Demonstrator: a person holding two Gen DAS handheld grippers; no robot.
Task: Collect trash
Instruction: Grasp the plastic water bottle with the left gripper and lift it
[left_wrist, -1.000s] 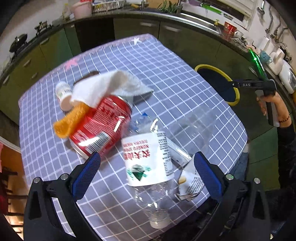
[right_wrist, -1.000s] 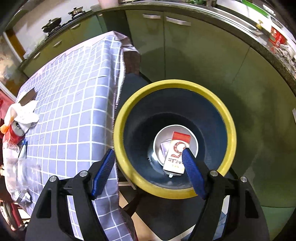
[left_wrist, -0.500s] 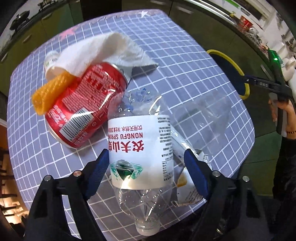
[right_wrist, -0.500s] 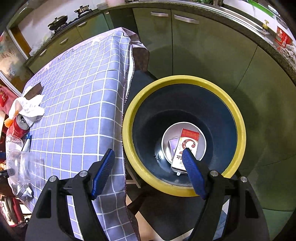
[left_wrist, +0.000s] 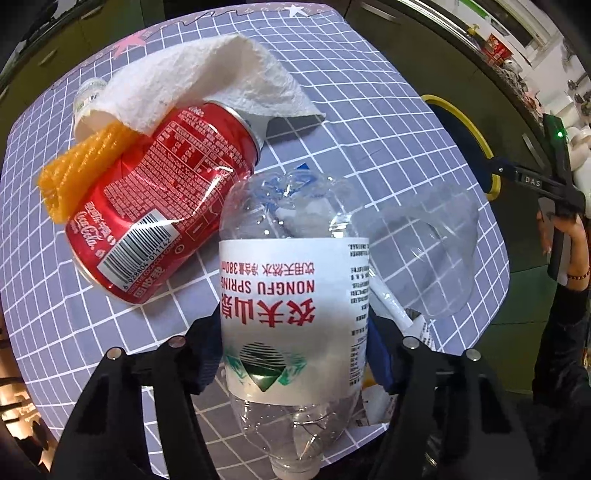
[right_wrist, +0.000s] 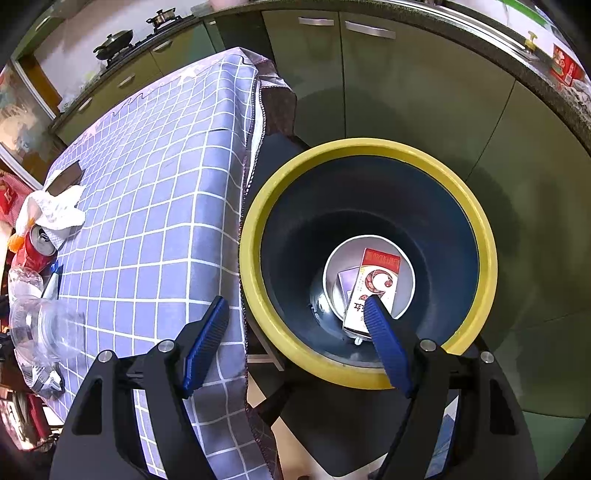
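Observation:
My left gripper (left_wrist: 293, 354) has its jaws around a clear Nongfu Spring water bottle (left_wrist: 291, 314) lying on the checked tablecloth (left_wrist: 369, 122), pads against its labelled sides. Beside it lie a red Coca-Cola can (left_wrist: 159, 206), a white paper towel (left_wrist: 199, 81), an orange foam piece (left_wrist: 77, 173), a clear plastic cup (left_wrist: 432, 243) and a crumpled wrapper (left_wrist: 413, 325). My right gripper (right_wrist: 295, 321) is open and empty above the yellow-rimmed dark bin (right_wrist: 369, 266), which holds a red-and-white carton (right_wrist: 373, 288).
The bin stands on the floor off the table's right edge (right_wrist: 251, 184). Green kitchen cabinets (right_wrist: 388, 81) run behind it. A small white bottle (left_wrist: 86, 96) lies behind the towel. The trash pile shows at the far left of the right wrist view (right_wrist: 37, 258).
My left gripper has moved down onto the water bottle and its jaws have closed in against it. My right gripper has drifted slightly back from the bin, still open.

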